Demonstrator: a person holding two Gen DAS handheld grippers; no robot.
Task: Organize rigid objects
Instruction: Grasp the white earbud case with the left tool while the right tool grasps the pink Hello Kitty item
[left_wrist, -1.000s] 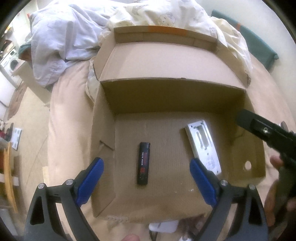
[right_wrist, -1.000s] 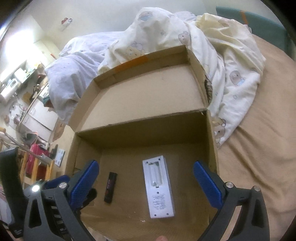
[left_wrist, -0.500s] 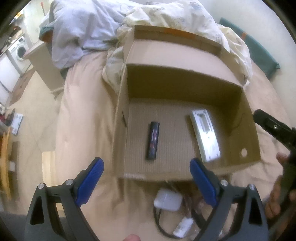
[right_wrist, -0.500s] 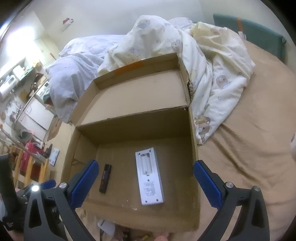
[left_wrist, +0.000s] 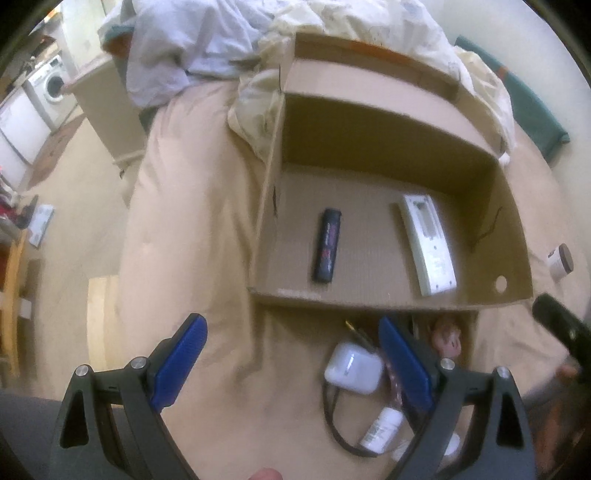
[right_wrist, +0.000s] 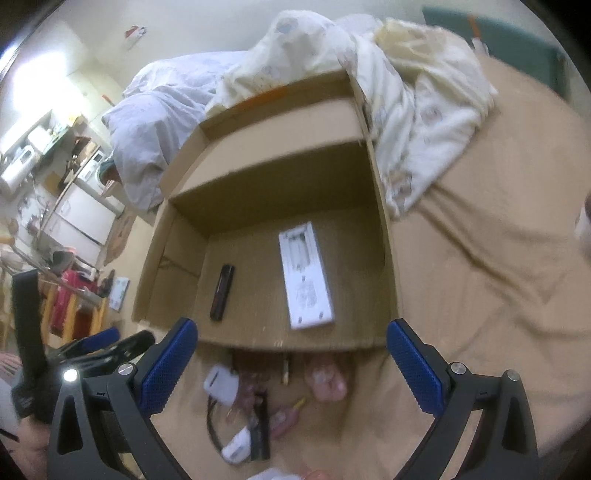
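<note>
Presently both claws hang empty above a bed. The left claw (left_wrist: 291, 365) has its blue jaws wide apart with nothing between them, and the right claw (right_wrist: 291, 365) is likewise spread and empty.

Just beneath them, at the near edge of the bed, lies a loose cluster: a white charger block (left_wrist: 352, 365), a small white bottle (left_wrist: 380, 428), a dark cord and some pink items too blurred to name. Beyond that cluster sits an open cardboard box (left_wrist: 369, 299), already holding a black lighter (left_wrist: 328, 245) and a white remote (left_wrist: 428, 243), lying apart on its floor.

Judging by this, the step in hand is choosing the next piece. That calls for lowering one claw over a single item, probably the charger block, and avoiding the cord.
</note>
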